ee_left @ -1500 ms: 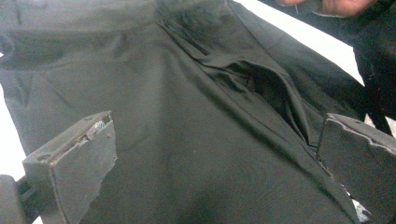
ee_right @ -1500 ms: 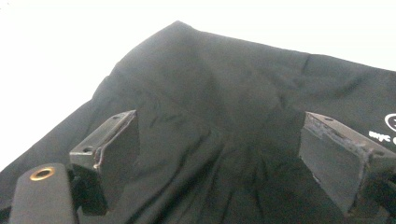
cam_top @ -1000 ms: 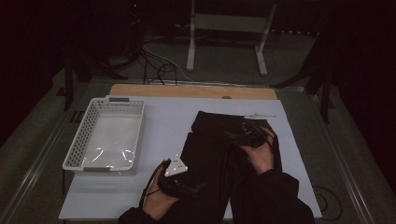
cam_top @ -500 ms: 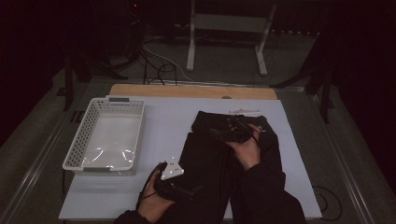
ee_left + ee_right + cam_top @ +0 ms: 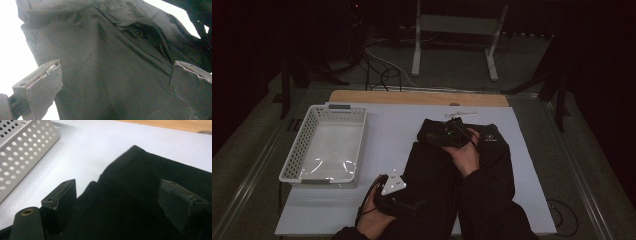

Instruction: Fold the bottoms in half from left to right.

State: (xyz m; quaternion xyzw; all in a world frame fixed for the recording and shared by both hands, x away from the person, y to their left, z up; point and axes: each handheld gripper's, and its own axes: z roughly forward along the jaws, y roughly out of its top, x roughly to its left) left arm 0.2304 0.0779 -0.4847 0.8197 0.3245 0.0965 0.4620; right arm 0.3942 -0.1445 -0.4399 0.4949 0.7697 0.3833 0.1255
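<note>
Black folded fabric garment [image 5: 447, 170] was spanned by wide-open, empty jaws of left gripper [image 5: 404, 204] and right gripper [image 5: 437, 136].

The black garment [image 5: 447, 170] lies spread flat on my counter [image 5: 392, 130], right of the middle, its length running from the far side toward me. The cloth is dark and matte, with soft creases and a seam fold across it, and a small pale logo near its far right corner.
</note>
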